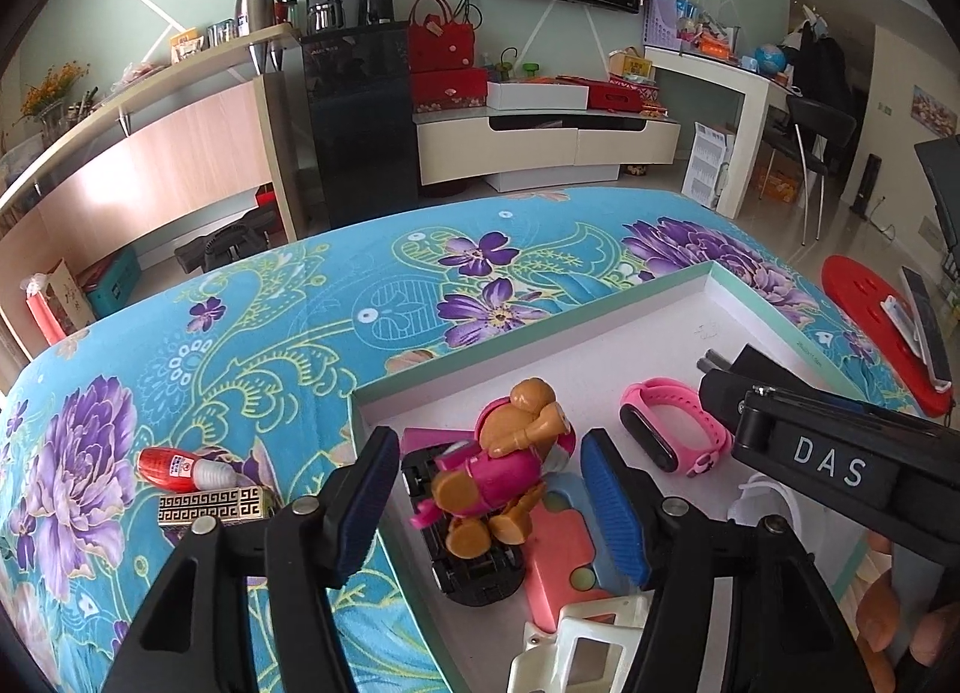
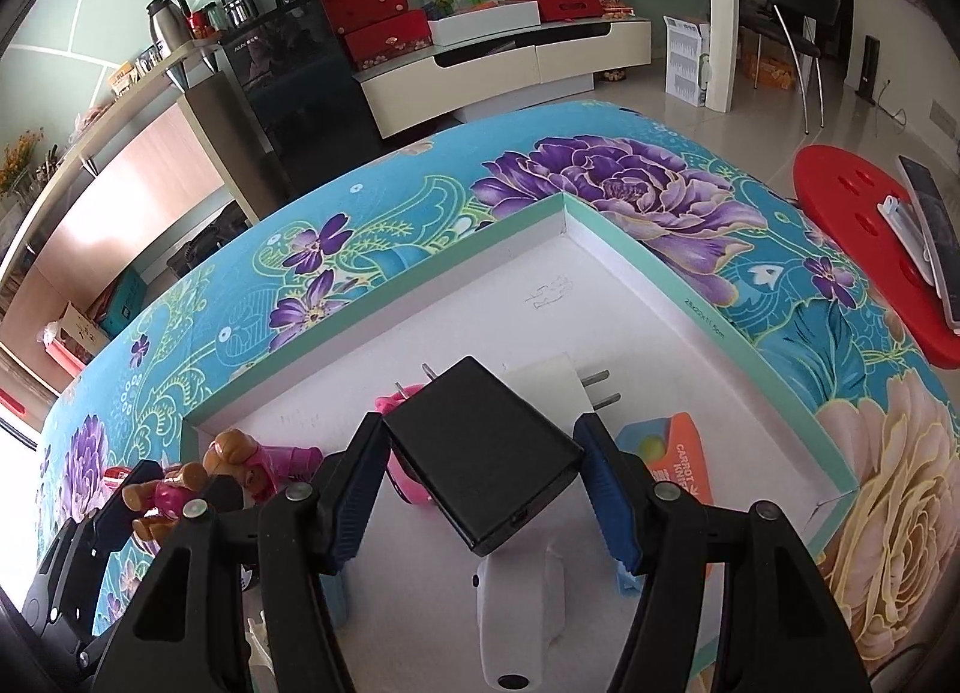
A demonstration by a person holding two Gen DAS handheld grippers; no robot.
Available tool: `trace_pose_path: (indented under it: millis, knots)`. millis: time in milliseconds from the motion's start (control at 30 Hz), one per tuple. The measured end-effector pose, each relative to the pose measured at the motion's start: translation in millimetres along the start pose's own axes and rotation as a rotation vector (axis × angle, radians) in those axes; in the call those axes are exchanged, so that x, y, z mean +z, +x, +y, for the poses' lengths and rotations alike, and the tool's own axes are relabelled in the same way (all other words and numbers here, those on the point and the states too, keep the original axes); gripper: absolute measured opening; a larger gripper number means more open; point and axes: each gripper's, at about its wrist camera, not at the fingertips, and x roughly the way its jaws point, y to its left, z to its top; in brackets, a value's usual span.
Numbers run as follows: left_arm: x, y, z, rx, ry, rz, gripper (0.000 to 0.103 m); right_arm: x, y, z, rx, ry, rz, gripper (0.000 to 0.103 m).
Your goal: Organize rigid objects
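Note:
A white shallow box with a mint rim (image 1: 708,273) (image 2: 564,201) lies on the flowered cloth. My left gripper (image 1: 489,504) is shut on a pink and brown toy dog figure (image 1: 498,471), held above a black toy car (image 1: 474,567) in the box's left corner; the figure also shows in the right wrist view (image 2: 174,495). My right gripper (image 2: 480,483) is shut on a black power adapter (image 2: 480,453), held over the box; it shows from the left wrist view (image 1: 750,369). A pink watch (image 1: 672,429) lies in the box.
In the box lie a pink card (image 1: 564,561), a white frame piece (image 1: 588,639), a white charger (image 2: 576,387) and an orange packet (image 2: 684,459). Outside, left of the box, a red-capped tube (image 1: 174,468) and a gold patterned box (image 1: 210,507). A red stool (image 2: 864,249) stands at right.

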Motion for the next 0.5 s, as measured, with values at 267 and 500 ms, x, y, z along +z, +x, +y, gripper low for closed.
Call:
trace_pose_path:
  millis: [267, 500]
  knots:
    - [1.5, -4.7, 2.7, 0.011, 0.003, 0.0, 0.074, 1.9, -5.7, 2.0, 0.006, -0.006, -0.017, 0.067]
    - [3.2, -13.3, 17.8, 0.032, -0.028, -0.006, 0.075, 4.6, -16.0, 6.1, 0.009, -0.016, -0.047, 0.067]
